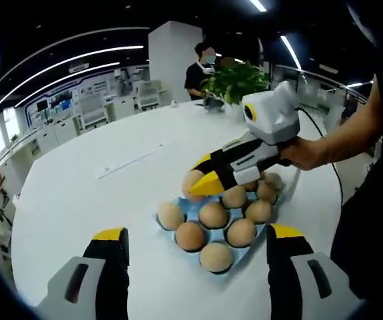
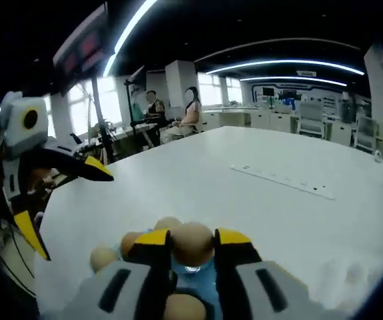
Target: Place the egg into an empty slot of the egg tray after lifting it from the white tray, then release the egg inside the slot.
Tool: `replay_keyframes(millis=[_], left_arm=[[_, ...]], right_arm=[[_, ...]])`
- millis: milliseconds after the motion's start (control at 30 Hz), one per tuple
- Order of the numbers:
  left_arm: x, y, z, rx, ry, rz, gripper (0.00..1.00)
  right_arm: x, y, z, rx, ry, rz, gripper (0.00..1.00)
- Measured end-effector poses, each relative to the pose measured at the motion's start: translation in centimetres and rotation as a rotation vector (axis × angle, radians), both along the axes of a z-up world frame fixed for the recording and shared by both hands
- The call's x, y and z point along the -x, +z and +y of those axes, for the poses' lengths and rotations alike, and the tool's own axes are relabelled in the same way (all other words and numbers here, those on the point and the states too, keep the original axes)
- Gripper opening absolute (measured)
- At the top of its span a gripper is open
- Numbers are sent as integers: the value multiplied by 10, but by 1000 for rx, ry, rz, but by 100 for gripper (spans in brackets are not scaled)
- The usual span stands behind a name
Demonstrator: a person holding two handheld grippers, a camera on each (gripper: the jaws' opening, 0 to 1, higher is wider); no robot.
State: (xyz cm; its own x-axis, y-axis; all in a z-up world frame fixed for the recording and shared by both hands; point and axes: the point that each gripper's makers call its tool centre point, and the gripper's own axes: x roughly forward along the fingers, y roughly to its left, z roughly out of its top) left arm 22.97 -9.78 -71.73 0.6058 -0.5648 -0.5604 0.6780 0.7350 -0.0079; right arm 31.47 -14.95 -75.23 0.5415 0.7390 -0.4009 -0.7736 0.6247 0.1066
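- My right claw [image 2: 192, 248] pinches a smooth tan egg [image 2: 192, 243] between yellow-tipped jaws, poised over the blue egg tray [image 2: 198, 285], whose slots lie mostly hidden beneath me.
- My left claw [image 1: 194, 241] gapes wide and empty, short of the tray [image 1: 166, 218] on the round white table [image 1: 78, 193].

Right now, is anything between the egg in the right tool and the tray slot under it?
Nothing visible. The right tool holds the tan egg just above the pale blue egg tray, whose blue surface shows directly beneath; neighbouring brown eggs sit beside, not under.
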Motion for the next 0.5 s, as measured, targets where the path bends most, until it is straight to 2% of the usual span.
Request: replay_keyframes(millis=[33,300,500], left_arm=[[0,0,0,0,0,1,87],[3,-3,-3,-14,-15,4,85],[2,0,1,-6,8,-6,85]], right_arm=[[1,-3,0,1,1,18,25],[4,-10,6,19,28,25,25],[2,-14,9,16,18,51,25]])
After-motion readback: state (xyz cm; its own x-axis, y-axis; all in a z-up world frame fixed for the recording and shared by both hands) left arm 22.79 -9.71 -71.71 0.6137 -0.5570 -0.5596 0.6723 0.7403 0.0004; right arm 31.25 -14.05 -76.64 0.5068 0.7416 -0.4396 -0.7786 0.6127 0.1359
